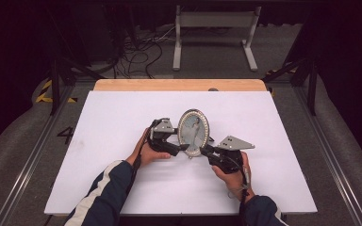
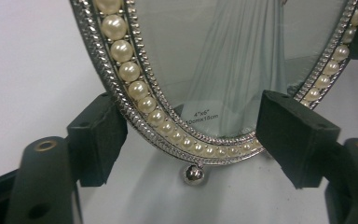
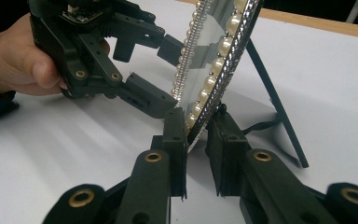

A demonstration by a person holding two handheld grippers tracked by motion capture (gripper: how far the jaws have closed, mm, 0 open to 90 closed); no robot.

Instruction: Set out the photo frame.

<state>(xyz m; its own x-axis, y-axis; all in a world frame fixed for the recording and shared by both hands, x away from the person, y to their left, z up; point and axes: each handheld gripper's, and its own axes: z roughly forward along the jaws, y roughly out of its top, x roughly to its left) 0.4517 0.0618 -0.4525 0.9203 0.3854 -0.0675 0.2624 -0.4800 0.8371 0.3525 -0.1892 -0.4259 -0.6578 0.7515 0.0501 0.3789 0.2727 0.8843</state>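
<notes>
I had one oval picture frame (image 1: 193, 133) standing upright near the middle of the white table (image 1: 122, 117), and two grippers working on it, one from each side. The frame had a silver rim with a single ring of pearl beads, and one small silver ball (image 2: 194, 173) hung below its lowest point. In the right gripper view, one dark back stand (image 3: 275, 100) propped it from behind, its foot on the table.

My left gripper (image 1: 178, 141) came at the frame from the left. Its two jaws stood apart, one on each side of the frame's bottom curve in the left gripper view; the left jaw sat right against the silver rim, and the right jaw covered part of the beaded edge. I could not tell whether either jaw was pressing on the rim.

My right gripper (image 3: 196, 135) came in low from the right. Its two jaws were drawn close onto the lower edge of the frame, one on the glass side and one on the back, clamping the rim between them.

Both of my hands were on the table, the left hand (image 1: 146, 150) behind its gripper and the right hand (image 1: 233, 175) under its own.
</notes>
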